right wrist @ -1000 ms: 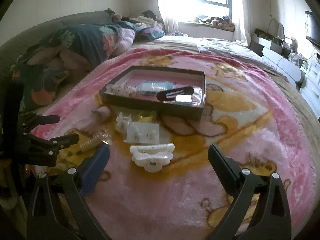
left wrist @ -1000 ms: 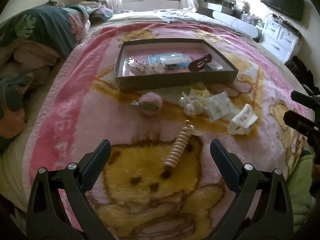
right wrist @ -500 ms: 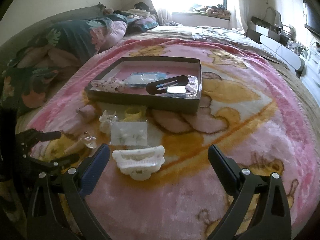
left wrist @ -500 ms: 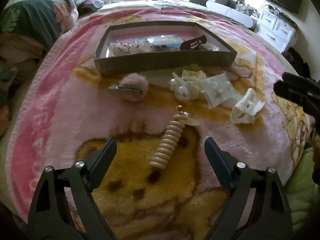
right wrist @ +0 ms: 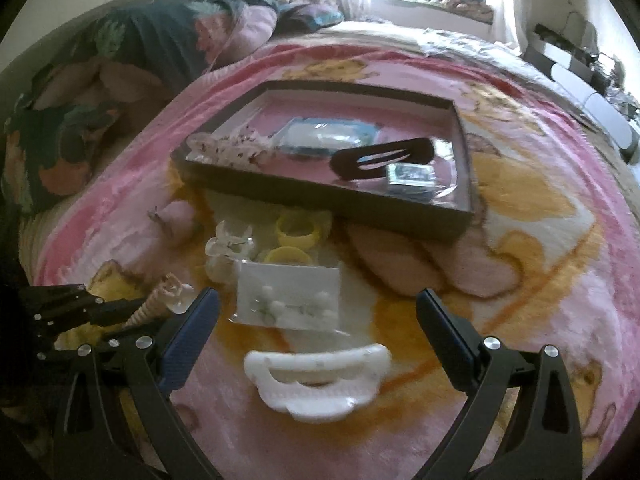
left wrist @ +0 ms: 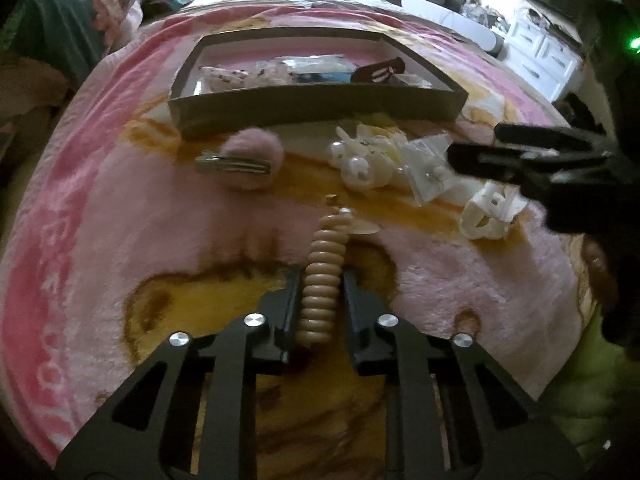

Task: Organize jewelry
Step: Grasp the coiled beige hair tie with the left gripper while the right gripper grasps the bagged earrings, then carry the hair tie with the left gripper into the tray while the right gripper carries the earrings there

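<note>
My left gripper (left wrist: 318, 280) is shut on the near end of a beige ribbed spiral hair clip (left wrist: 326, 264) lying on the pink blanket; it also shows in the right wrist view (right wrist: 150, 308). My right gripper (right wrist: 318, 308) is open and hovers just above a white claw clip (right wrist: 318, 380), which also shows in the left wrist view (left wrist: 486, 216). A dark shallow tray (right wrist: 464, 148) beyond holds a brown snap clip (right wrist: 382, 156), a blue packet (right wrist: 328, 136) and a pale flowery piece (right wrist: 236, 146).
Between the tray and the grippers lie a pink pompom clip (left wrist: 252, 158), pearl pieces (left wrist: 364, 164), yellow rings (right wrist: 298, 230) and a clear bag of earrings (right wrist: 288, 296). Pillows and bedding (right wrist: 100, 80) are at the far left. White drawers (left wrist: 548, 60) stand at the right.
My left gripper moved forward and down and closed on the spiral clip. My right gripper moved forward and lower towards the white claw clip and stayed open.
</note>
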{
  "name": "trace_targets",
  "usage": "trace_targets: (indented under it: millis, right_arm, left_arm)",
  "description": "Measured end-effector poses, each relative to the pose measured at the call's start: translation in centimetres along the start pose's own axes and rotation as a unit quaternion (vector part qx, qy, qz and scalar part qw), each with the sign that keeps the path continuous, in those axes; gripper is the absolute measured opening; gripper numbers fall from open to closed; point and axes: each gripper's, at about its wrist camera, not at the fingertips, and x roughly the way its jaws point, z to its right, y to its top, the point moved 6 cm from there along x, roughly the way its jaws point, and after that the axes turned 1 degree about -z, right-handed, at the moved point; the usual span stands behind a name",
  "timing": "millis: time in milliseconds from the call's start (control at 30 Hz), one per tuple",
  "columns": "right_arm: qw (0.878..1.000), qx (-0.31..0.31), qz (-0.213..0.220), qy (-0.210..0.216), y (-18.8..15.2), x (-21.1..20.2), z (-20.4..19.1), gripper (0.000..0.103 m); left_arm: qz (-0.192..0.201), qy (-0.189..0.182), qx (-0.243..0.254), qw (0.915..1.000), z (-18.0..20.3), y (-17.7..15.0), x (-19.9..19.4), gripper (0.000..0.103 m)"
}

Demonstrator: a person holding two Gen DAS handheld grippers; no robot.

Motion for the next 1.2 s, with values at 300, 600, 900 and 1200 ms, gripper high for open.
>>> trace_targets:
  millis: [300, 600, 900, 1200]
  right_arm:
    - [0.999, -0.025, -0.032, 0.004, -0.7, 2.6, -2.0, 0.081]
    - [1.000, -0.015, -0.002, 0.005, -1.0, 1.0, -1.4, 0.065]
    - [0.999, 0.012, 0.046, 0.012, -0.3, -3.2, 0.3, 0.065]
    - [0.996, 0.037, 0.086, -0.001, 0.3, -6.1, 2.6, 0.065]
  left_arm:
    - [0.012, -0.002, -0.028, 0.9995, -1.5, 0.4, -1.3, 0.011]
    - [0.026, -0.005, -0.054, 0.9982, -2.7, 1.2, -2.7, 0.011]
    - [0.046, -0.003, -0.054, 0.9975, -2.5, 2.9, -4.2, 0.011]
    - [0.063, -0.004, -0.037, 0.9973, -0.8, 5.2, -5.1, 0.011]
